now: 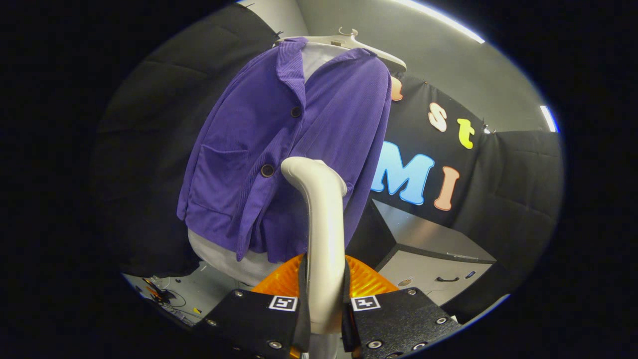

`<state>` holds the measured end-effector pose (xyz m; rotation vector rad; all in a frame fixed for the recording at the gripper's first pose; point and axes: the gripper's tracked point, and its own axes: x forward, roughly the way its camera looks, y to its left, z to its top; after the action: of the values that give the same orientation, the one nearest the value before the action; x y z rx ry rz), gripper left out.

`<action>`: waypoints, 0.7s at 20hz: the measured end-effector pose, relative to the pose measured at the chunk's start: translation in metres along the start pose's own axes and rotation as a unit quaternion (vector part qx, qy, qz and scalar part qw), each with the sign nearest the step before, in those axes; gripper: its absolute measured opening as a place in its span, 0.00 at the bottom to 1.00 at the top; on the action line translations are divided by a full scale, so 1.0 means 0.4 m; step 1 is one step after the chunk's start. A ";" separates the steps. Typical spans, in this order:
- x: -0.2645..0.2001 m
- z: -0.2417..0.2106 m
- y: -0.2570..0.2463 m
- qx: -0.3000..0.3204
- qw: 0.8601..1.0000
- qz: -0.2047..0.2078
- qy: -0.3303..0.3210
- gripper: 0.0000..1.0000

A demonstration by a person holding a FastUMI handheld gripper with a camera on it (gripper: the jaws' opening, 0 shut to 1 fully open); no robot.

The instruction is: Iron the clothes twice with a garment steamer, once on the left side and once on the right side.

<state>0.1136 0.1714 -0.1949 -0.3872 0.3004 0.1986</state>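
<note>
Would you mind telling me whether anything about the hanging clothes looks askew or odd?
The purple corduroy jacket sits askew on the white hanger; a pale garment sticks out below its hem. The gripper is shut on the white steamer handle.

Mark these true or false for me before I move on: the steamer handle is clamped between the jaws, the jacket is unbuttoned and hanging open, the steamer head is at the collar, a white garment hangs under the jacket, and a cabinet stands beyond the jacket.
1. The gripper has the steamer handle clamped between its jaws. True.
2. The purple jacket hangs open, unbuttoned. False: its front is closed, with two dark buttons showing.
3. The steamer head is at the collar. False: it is at the lower front, beside the lower button.
4. A white garment shows below the jacket hem. True.
5. A grey cabinet stands beyond the jacket. True.
</note>
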 end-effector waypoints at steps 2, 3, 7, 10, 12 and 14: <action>-0.008 -0.048 0.022 -0.002 1.000 0.007 0.013 0.25; -0.013 -0.074 0.030 -0.002 1.000 0.011 0.022 0.25; -0.019 -0.197 0.077 -0.008 0.996 0.042 0.082 0.25; -0.064 -0.220 0.090 0.019 0.992 0.068 0.105 0.25; -0.097 -0.179 0.072 0.041 0.992 0.076 0.096 0.25; -0.126 -0.082 0.044 0.050 0.993 0.078 0.069 0.25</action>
<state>0.0540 0.1675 -0.2136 -0.2792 0.4752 0.3094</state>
